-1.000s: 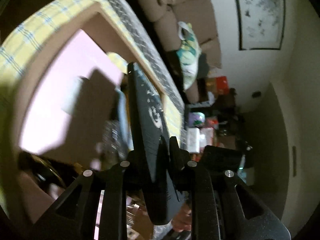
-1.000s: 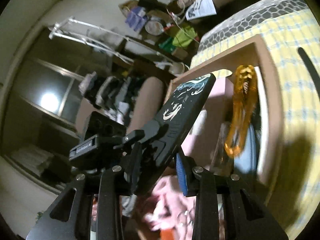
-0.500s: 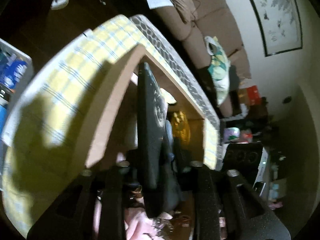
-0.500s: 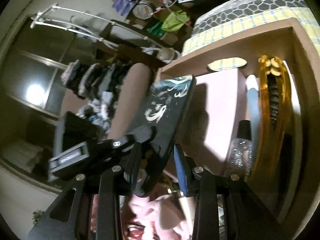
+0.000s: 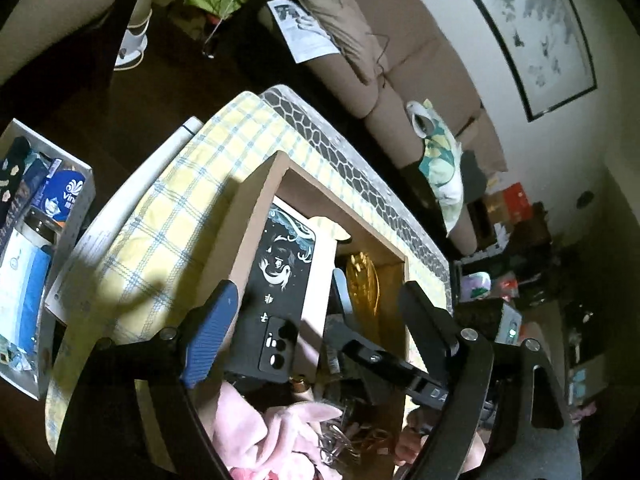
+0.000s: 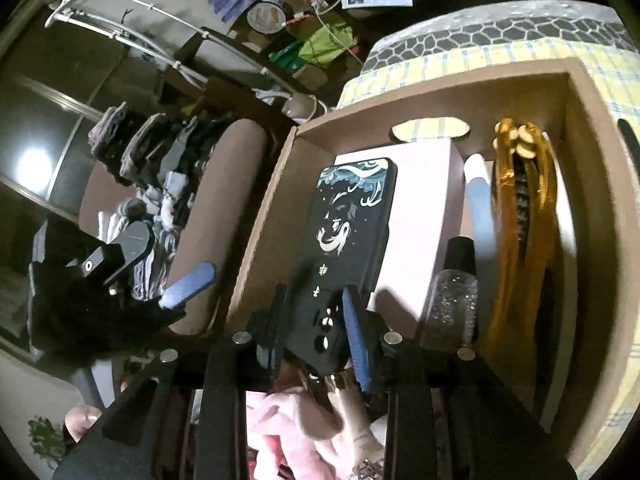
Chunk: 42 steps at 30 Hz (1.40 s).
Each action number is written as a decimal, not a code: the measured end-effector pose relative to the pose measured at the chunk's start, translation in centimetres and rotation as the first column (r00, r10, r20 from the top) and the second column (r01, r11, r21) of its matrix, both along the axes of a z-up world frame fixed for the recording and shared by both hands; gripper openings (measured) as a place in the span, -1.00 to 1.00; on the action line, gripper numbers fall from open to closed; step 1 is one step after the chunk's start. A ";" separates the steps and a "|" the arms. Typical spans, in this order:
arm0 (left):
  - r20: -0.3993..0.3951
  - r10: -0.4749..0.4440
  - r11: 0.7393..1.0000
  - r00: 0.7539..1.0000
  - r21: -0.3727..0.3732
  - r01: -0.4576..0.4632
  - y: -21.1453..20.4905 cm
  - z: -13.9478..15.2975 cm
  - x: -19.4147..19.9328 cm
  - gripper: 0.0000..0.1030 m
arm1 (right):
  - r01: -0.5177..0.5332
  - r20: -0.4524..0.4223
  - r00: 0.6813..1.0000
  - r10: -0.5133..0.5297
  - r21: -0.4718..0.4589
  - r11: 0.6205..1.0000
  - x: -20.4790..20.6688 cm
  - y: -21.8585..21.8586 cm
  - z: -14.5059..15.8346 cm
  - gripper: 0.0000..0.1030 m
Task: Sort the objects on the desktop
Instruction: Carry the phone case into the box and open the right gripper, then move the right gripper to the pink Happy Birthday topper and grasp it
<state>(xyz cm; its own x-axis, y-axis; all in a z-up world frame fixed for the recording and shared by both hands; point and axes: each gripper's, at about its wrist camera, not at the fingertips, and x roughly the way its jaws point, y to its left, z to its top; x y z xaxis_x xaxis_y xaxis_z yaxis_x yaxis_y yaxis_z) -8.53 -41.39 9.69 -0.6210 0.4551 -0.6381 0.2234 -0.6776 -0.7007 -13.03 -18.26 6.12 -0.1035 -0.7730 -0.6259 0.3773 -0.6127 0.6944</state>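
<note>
The phone (image 6: 347, 236) wears a black case printed with a pale fish and teal-and-white waves at its far end, small white characters lower down, and a camera block with round lenses at the near end. It lies face down, long axis running away from the cameras, inside a brown cardboard box (image 6: 592, 216) that sits on a yellow-checked cloth (image 5: 168, 224). Under it is a flat pink item (image 6: 424, 216); just beside that, toward the box's right wall, lie a pale blue tube (image 6: 478, 208), a glitter-filled bottle (image 6: 454, 304) with a black cap, and an amber hair claw (image 6: 524, 216). Pink fabric (image 6: 296, 428) is bunched at the near end of the box.

Both tools point steeply down into the box. The right tool (image 6: 314, 332) is clamped on the phone's camera end, its blue pads (image 6: 356, 336) pressing the case's two long edges, the jaws closing a little. The left tool (image 5: 320, 320) has its jaws spreading wide: in the left wrist view its blue-padded finger (image 5: 208, 340) stands clear of the phone's left edge and the black finger (image 5: 424, 328) is well off to the right, so the phone (image 5: 280, 284) lies between them untouched. In the right wrist view the left tool (image 6: 160, 260) hangs outside the box's left wall, apart from the phone.
</note>
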 end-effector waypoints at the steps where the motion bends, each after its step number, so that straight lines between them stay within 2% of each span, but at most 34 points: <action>1: 0.002 -0.005 1.000 1.000 -0.006 0.005 0.0 -0.1 0.0 0.58 | 0.002 -0.008 1.000 -0.002 0.003 1.000 0.2 0.3 0.2 -0.44; 6: 0.040 -0.069 0.996 0.997 -0.044 0.071 2.0 0.0 -0.3 0.60 | 0.031 -0.020 0.999 -0.031 0.015 0.999 0.9 2.1 1.2 -0.42; 7: 0.047 -0.081 0.995 0.996 -0.062 0.084 2.5 0.1 -0.3 0.62 | 0.042 -0.023 0.999 -0.041 0.017 0.999 1.1 2.6 1.4 -0.35; 10: 0.062 -0.122 0.984 0.991 -0.123 0.129 4.5 0.7 -0.2 0.74 | 0.082 -0.041 0.996 -0.080 0.040 0.996 1.7 4.3 2.2 0.07; 13: 0.065 -0.158 0.977 0.985 -0.136 0.166 6.1 1.2 0.1 0.79 | 0.117 -0.065 0.991 -0.113 0.054 0.992 2.6 6.5 3.1 0.27; 16: 0.066 -0.186 0.969 0.980 -0.154 0.194 7.9 1.6 0.4 0.94 | 0.171 -0.101 0.982 -0.162 0.082 0.982 3.7 9.4 3.9 0.69; 17: 0.066 -0.193 0.967 0.979 -0.157 0.202 8.4 1.7 0.6 1.00 | 0.197 -0.117 0.976 -0.185 0.100 0.975 4.1 10.6 4.1 0.77; 20: 0.071 -0.221 0.958 0.973 -0.171 0.231 10.5 2.0 0.8 1.00 | 0.250 -0.152 0.962 -0.227 0.152 0.956 4.8 13.0 4.5 0.93; 22: 0.077 -0.244 0.948 0.967 -0.192 0.254 12.2 2.2 0.9 1.00 | 0.288 -0.193 0.949 -0.249 0.208 0.935 5.4 14.7 4.5 1.00; 26: 0.092 -0.298 0.922 0.950 -0.229 0.311 16.0 2.4 1.2 1.00 | 0.350 -0.282 0.923 -0.263 0.326 0.878 6.7 18.2 4.4 1.00; 32: 0.110 -0.360 0.881 0.926 -0.286 0.377 21.3 2.5 1.2 1.00 | 0.424 -0.319 0.896 -0.310 0.400 0.813 7.8 23.4 2.5 1.00; 34: 0.112 -0.361 0.882 0.926 -0.281 0.378 22.4 2.5 1.2 1.00 | 0.433 -0.327 0.892 -0.312 0.418 0.799 7.9 24.5 1.7 1.00; 38: 0.112 -0.359 0.892 0.927 -0.251 0.376 24.0 2.0 0.7 1.00 | 0.434 -0.329 0.891 -0.314 0.407 0.804 7.5 26.2 0.3 0.99; 42: 0.113 -0.369 0.892 0.923 -0.236 0.386 25.5 1.5 0.3 1.00 | 0.453 -0.365 0.877 -0.313 0.408 0.793 6.5 27.8 -0.6 0.99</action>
